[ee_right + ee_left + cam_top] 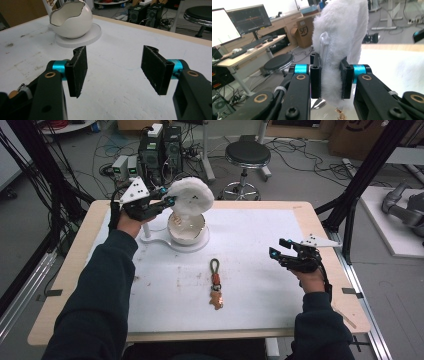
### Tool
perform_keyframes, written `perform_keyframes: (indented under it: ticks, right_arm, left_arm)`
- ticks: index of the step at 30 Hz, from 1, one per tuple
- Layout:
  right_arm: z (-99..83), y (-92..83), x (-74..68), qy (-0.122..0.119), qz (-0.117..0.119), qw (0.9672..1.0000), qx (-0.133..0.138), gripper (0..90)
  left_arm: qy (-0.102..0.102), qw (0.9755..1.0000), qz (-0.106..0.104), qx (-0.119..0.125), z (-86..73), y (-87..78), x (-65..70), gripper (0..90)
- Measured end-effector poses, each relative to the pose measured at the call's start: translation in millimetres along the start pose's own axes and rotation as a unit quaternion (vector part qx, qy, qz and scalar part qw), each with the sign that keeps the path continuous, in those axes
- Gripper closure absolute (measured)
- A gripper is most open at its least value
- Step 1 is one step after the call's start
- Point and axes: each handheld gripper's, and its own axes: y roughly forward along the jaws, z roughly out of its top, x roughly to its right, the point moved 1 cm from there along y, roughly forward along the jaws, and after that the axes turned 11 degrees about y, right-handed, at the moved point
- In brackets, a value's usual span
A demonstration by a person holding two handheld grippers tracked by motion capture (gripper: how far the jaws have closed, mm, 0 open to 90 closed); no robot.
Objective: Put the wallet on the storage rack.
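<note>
**Fluffy pouch up in the air over the egg bowl**

The left tool (167, 199) has its two jaws clamped on a white fluffy pouch (191, 197), and it's lifted clear of the bench (260, 245). In the left gripper view the pads (315, 77) bite into the lower edge of the fur, with a white zipper pull (323, 40) sitting right above the left-hand jaw. Directly beneath the tool and pouch sits the white egg-shaped bowl (187, 227), jagged silver rim, on its white base plate (155, 239).

Over to the right tool (276, 251): jaws spread wide, nothing between them, hovering above the bench. Ahead of it and off to its left, the right gripper view shows the bowl (71, 21), well apart from the jaws.

Between the two tools, nearer the person, a keychain (216, 285) with a green cord and a small brown figure lies flat on the white mat.
</note>
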Motion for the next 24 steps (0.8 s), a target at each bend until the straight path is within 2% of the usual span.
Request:
perform_keyframes:
  ticks: [4, 7, 11, 15, 18, 19, 20, 21, 22, 23, 24]
  right_arm:
    - [-3.4, -2.7, 6.4, 0.009, -0.005, 0.9999, -0.001, 38.6]
    - [-3.9, -2.9, 6.9, 0.009, -0.006, 0.9999, -0.002, 38.6]
    - [-5.1, -0.8, 6.2, 0.007, -0.005, 0.9999, -0.006, 38.6]
    - [-5.2, -0.1, 5.5, 0.004, -0.005, 0.9999, -0.008, 38.6]
    - [-5.4, -0.5, 5.5, 0.005, -0.005, 0.9999, -0.008, 38.6]
    - [-5.5, -0.7, 5.4, 0.005, -0.005, 0.9999, -0.008, 38.6]
    - [-5.6, -0.9, 5.5, 0.006, -0.005, 0.9999, -0.009, 38.6]
    - [-5.8, -0.6, 5.5, 0.006, -0.004, 0.9999, -0.008, 38.6]
    - [-5.8, -0.6, 5.5, 0.006, -0.004, 0.9999, -0.008, 38.6]
    - [-5.8, -0.5, 5.3, 0.006, -0.004, 0.9999, -0.008, 38.6]
    - [-5.8, -0.5, 5.3, 0.006, -0.004, 0.9999, -0.008, 38.6]
  left_arm:
    - [0.0, 0.9999, -0.002, -0.014, -14.7, 3.7, -1.6, 75.9]
    - [0.011, 0.9992, -0.004, -0.037, -27.0, 3.8, -0.1, 75.9]
    - [0.034, 0.9966, -0.018, -0.073, -40.6, 8.0, 7.2, 75.9]
    - [0.042, 0.9948, -0.03, -0.087, -45.9, 12.5, 13.0, 75.8]
    - [0.034, 0.9948, -0.029, -0.091, -50.1, 11.8, 12.8, 75.5]
    - [0.033, 0.9941, -0.03, -0.098, -52.1, 11.2, 12.4, 75.5]
    - [0.034, 0.993, -0.034, -0.108, -54.4, 11.5, 12.6, 75.3]
    - [0.035, 0.9902, -0.042, -0.128, -59.0, 13.8, 15.2, 74.1]
    - [0.035, 0.9902, -0.042, -0.128, -59.0, 13.8, 15.2, 73.2]
    - [0.021, 0.9905, -0.037, -0.13, -61.3, 14.9, 16.9, 72.1]
    - [0.021, 0.9905, -0.037, -0.13, -61.3, 14.9, 16.9, 69.8]
